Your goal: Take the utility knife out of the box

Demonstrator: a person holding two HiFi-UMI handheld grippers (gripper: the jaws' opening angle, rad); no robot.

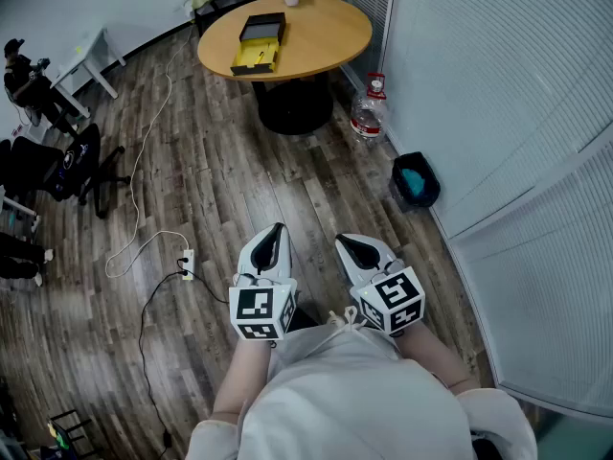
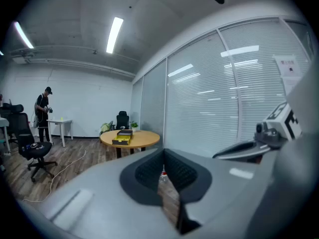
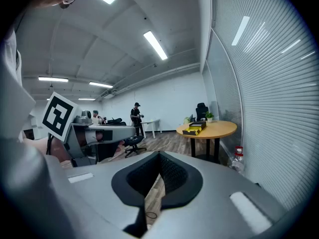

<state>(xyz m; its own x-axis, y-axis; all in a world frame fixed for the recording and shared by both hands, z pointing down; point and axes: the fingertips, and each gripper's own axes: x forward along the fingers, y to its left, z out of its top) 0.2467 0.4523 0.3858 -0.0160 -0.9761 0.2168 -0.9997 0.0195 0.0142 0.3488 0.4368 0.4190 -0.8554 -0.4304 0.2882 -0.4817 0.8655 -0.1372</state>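
Observation:
A black box with a yellow tray (image 1: 259,44) lies open on the round wooden table (image 1: 321,22) across the room; I cannot make out the utility knife in it. The same box (image 2: 123,135) is small and distant in the left gripper view, and the box (image 3: 194,128) is equally far in the right gripper view. My left gripper (image 1: 273,244) and right gripper (image 1: 360,250) hover side by side close to my body over the wood floor. Both are shut with nothing between the jaws, as the left gripper (image 2: 162,171) and right gripper (image 3: 159,169) show in their own views.
A large water bottle (image 1: 369,110) and a black bin (image 1: 415,182) stand by the blinded glass wall (image 1: 498,113) on the right. A power strip with cables (image 1: 187,262) lies on the floor. An office chair (image 1: 81,166), a white desk (image 1: 91,56) and a person (image 1: 19,70) are far left.

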